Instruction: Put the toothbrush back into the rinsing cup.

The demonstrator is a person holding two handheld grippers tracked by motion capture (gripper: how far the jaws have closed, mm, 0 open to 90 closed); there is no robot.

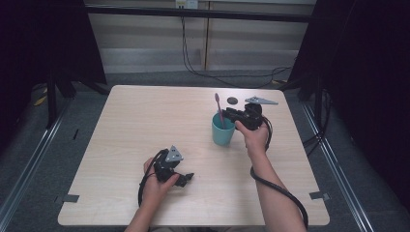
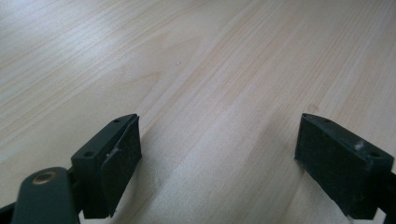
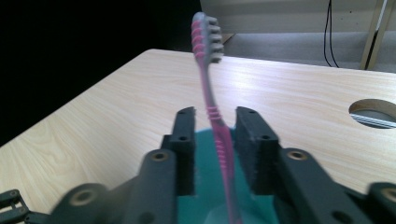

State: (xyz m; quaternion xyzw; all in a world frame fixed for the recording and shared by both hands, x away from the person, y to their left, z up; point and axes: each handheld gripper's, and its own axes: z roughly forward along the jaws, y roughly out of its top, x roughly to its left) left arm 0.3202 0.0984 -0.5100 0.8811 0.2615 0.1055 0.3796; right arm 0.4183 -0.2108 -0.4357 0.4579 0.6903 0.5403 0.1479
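The right gripper [image 3: 215,154] stands slightly parted around a pink toothbrush [image 3: 210,88], pads clear, above the teal cup [image 1: 223,129]. The left gripper [image 2: 217,163] gapes wide over bare table [image 2: 196,65]. No writing is legible.

**Toothbrush in cup**

Pink toothbrush [image 1: 219,110] w/ grey-white bristles stands handle-down in teal cup [image 1: 222,133], head up, leaning a bit toward table's far-left side. The ribbed neck shows in the right gripper view. Cup upright on light wood tabletop, right of centre, round, plain, open top.
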